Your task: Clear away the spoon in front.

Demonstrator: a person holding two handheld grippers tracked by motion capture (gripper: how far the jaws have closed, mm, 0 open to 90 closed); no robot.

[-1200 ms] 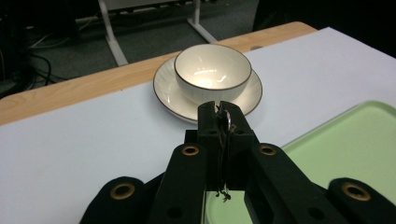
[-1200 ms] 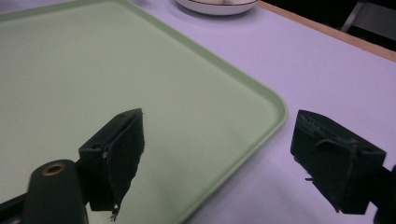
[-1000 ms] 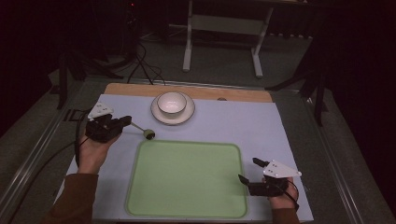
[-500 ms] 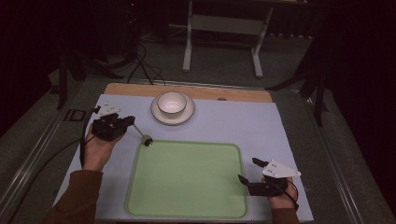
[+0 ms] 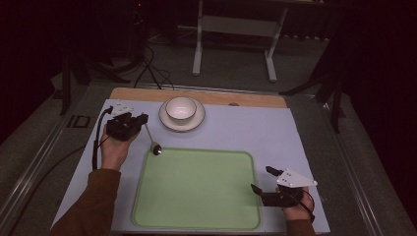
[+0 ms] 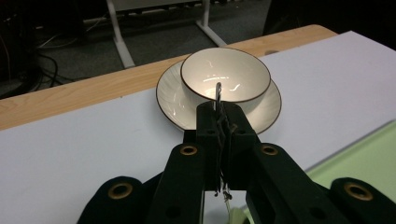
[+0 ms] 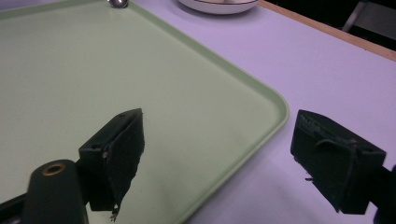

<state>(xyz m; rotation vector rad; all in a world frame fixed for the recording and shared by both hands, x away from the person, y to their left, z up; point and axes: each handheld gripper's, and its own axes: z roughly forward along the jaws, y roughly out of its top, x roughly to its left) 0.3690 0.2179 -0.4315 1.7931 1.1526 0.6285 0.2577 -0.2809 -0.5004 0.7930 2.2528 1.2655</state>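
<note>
The left hand-held gripper (image 5: 142, 119) is pinching a spoon (image 5: 150, 137) by its handle. In the high view the spoon slants down and right from the jaws; its bowl end (image 5: 156, 149) sits at the tray's far-left corner, and contact with the rim cannot be confirmed. In the left gripper view the jaws are pressed together on the thin metal handle (image 6: 218, 95), whose tip juts above them; the rest of the spoon is hidden behind the jaws.

The tray (image 5: 147, 167) is pale green and lies on the bench (image 5: 275, 132). Its near edge is partly cut off by the frame and by the person's left sleeve (image 5: 91, 206).

A bowl (image 5: 180, 108) stands on a plate (image 5: 167, 120) beyond the tray, just right of the left hand-held gripper. In the right gripper view the plate (image 7: 219, 5) is cut off at the top edge, and a small rounded metal object (image 7: 117, 3), likely the spoon's bowl end, is also cropped there.

The right hand-held gripper (image 5: 259, 180) is spread, holding nothing, at the tray's near-right corner (image 7: 275, 109). Its 2 jaws straddle that rim. The surroundings are too dark to read.
</note>
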